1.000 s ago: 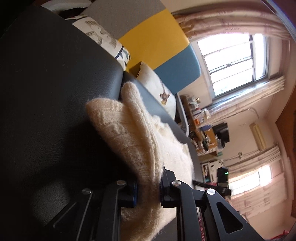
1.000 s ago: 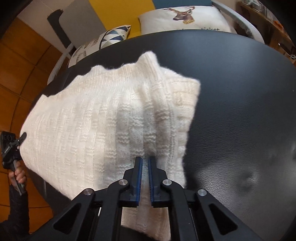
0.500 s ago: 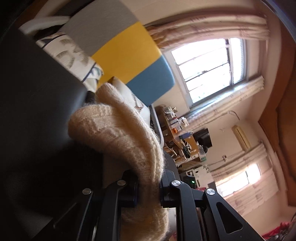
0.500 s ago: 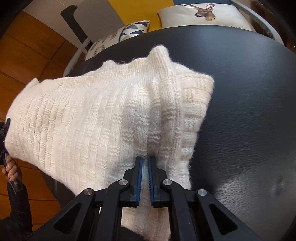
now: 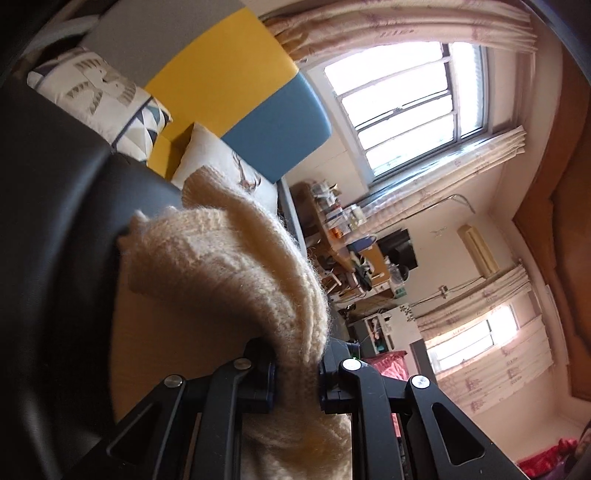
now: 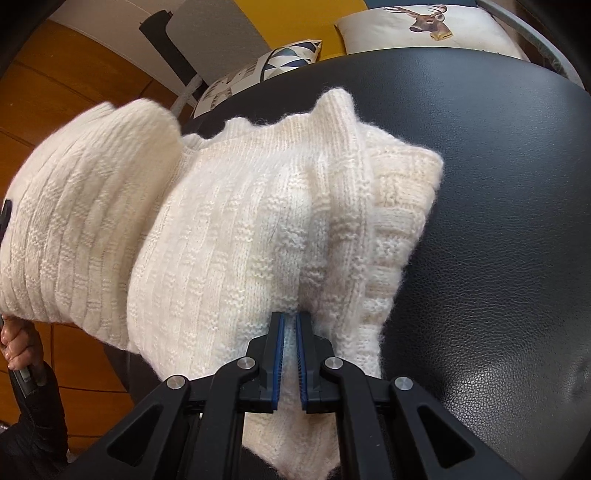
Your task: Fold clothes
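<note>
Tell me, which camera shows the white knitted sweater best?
The right wrist view: the sweater spreads across the black table. The left wrist view shows only a bunched fold pinched in the left claw.

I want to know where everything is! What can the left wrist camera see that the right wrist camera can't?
Only the left wrist view shows the bright window, curtains and a cluttered desk. Only the right wrist view shows the sweater spread on the black surface, the wooden wall, and a hand at the left edge. Both show the cream sweater clamped in a gripper, plus the deer cushion.
</note>
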Available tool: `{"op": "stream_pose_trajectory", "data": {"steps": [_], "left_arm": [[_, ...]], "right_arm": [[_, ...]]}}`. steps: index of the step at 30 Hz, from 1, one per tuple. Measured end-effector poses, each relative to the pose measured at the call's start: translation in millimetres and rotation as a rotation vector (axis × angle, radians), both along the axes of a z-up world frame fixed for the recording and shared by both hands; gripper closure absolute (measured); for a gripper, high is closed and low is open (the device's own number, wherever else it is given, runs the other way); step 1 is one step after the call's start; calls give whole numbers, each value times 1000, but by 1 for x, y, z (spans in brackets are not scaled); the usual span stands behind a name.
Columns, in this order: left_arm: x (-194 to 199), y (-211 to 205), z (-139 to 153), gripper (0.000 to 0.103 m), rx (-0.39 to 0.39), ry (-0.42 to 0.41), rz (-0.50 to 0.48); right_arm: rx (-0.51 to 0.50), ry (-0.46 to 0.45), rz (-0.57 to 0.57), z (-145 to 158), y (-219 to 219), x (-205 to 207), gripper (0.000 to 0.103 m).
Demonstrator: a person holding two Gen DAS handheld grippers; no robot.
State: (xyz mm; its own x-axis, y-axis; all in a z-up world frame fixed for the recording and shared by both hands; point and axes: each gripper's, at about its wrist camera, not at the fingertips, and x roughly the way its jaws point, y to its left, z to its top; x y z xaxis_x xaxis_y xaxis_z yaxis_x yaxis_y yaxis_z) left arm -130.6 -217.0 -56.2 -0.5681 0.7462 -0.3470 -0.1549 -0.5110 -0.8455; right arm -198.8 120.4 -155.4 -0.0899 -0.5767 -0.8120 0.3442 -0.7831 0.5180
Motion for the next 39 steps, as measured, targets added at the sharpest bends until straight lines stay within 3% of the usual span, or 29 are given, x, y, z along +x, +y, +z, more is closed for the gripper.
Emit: {"op": "stream_pose_trajectory", "data": {"steps": [4, 11, 27, 34, 36, 39], "left_arm": [[-6, 28, 3, 87, 4, -8, -10], [-21, 87, 4, 87, -115, -24, -77], [-43, 178, -47, 86, -357, -128, -244], [-41, 186, -52, 75, -362, -186, -267], [-41, 183, -51, 69, -323, -206, -266], [-41, 180, -45, 69, -259, -228, -275]], "right_arm": [[-40, -9, 8, -4, -2, 3, 99], [-95, -18, 14, -9, -11, 9, 99], [-172, -13, 5, -9, -4, 25, 99], [-218, -1, -18, -2, 11, 38, 96], [-221, 6, -24, 1, 15, 43, 96], [-223, 14, -44, 3, 24, 54, 96]]}}
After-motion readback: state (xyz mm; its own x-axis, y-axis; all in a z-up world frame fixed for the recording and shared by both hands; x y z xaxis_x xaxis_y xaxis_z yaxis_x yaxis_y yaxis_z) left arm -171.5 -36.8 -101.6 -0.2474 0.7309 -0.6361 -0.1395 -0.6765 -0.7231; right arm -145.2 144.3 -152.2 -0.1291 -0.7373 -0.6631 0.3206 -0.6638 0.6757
